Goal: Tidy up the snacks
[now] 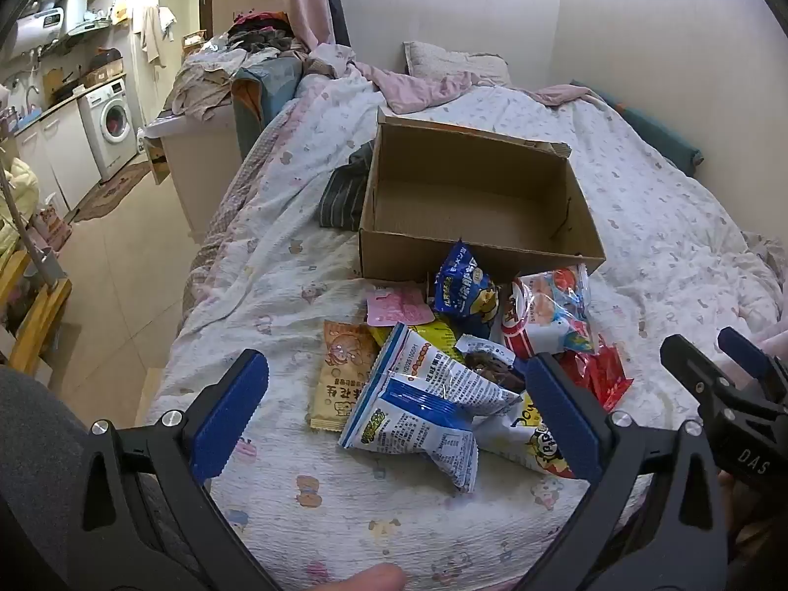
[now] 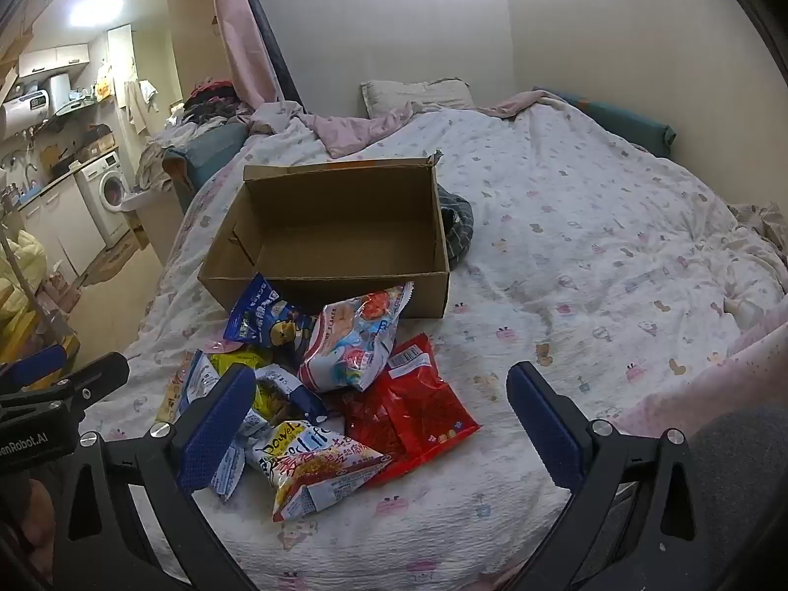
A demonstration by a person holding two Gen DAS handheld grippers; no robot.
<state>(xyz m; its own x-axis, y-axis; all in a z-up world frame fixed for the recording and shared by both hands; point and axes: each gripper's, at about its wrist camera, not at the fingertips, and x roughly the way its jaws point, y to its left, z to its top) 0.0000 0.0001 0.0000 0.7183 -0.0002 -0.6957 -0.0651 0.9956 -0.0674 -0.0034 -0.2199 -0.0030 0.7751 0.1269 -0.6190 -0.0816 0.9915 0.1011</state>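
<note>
An empty open cardboard box (image 1: 473, 207) (image 2: 340, 226) sits on the bed. Several snack packets lie piled in front of it: a blue-and-white bag (image 1: 418, 409), a dark blue bag (image 1: 463, 290) (image 2: 266, 320), a shrimp-flakes bag (image 1: 546, 310) (image 2: 354, 340), a red bag (image 1: 601, 369) (image 2: 413, 404), an orange packet (image 1: 340, 374) and a yellow-and-white bag (image 2: 315, 468). My left gripper (image 1: 399, 409) is open above the near side of the pile. My right gripper (image 2: 384, 423) is open above the pile's right side and shows in the left wrist view (image 1: 709, 359). Neither holds anything.
The bed's patterned quilt (image 2: 591, 256) spreads right of the pile. A striped dark cloth (image 1: 344, 192) lies beside the box. A pillow (image 1: 453, 61) and crumpled bedding lie at the head. The floor (image 1: 128, 266) and a washing machine (image 1: 111, 123) are left of the bed.
</note>
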